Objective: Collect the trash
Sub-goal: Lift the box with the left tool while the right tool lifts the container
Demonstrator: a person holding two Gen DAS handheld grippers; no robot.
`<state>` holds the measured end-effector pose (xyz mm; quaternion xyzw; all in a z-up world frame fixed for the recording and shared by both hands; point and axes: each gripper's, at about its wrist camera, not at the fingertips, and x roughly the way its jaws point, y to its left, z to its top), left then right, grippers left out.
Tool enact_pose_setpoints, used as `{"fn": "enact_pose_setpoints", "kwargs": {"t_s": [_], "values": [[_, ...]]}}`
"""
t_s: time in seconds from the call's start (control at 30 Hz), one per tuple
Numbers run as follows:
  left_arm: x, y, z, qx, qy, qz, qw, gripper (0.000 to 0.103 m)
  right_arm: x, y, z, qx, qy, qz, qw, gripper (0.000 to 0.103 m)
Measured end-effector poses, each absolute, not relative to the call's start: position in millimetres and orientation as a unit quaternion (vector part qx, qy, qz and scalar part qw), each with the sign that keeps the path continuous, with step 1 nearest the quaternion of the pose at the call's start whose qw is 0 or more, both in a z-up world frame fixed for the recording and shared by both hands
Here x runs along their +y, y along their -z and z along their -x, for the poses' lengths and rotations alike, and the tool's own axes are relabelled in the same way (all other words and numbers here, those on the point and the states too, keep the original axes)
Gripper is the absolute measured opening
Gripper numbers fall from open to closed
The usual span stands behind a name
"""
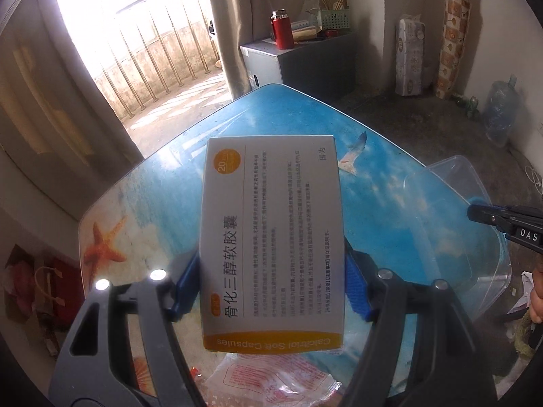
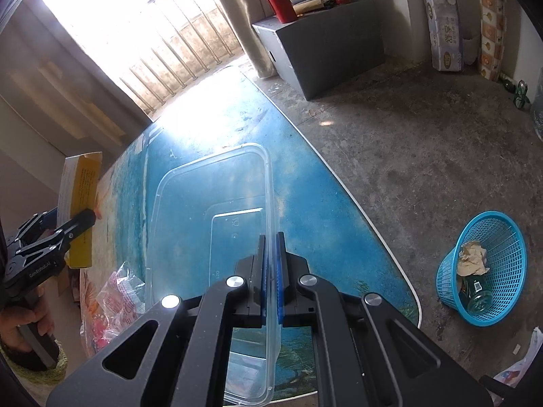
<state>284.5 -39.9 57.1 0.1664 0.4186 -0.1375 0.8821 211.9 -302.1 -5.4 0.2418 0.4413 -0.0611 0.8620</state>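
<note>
1. A table (image 2: 217,125) with a blue sea print, a starfish (image 1: 101,242) and a gull (image 1: 353,156) on it.
2. A grey cabinet (image 2: 325,47) by the wall, with a red flask (image 2: 280,3) and a green basket (image 1: 334,18) on top.
3. A pack of paper rolls (image 2: 443,23) standing on the concrete floor (image 2: 407,142).
4. A bright balcony railing (image 1: 149,54) behind.

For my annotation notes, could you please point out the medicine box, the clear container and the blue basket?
medicine box (image 1: 271,237), left wrist view, printed face.
clear container (image 2: 210,186), right wrist view, base.
blue basket (image 2: 448,278), right wrist view, mesh wall.
</note>
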Motion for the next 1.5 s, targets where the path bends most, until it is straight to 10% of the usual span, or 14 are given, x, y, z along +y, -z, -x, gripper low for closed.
{"fn": "enact_pose_setpoints", "kwargs": {"t_s": [1.5], "values": [[-107, -108, -190, 0.327, 0.129, -0.218, 0.911, 0.067, -347, -30, -124, 0.361, 0.055, -0.301, 0.881, 0.004]]}}
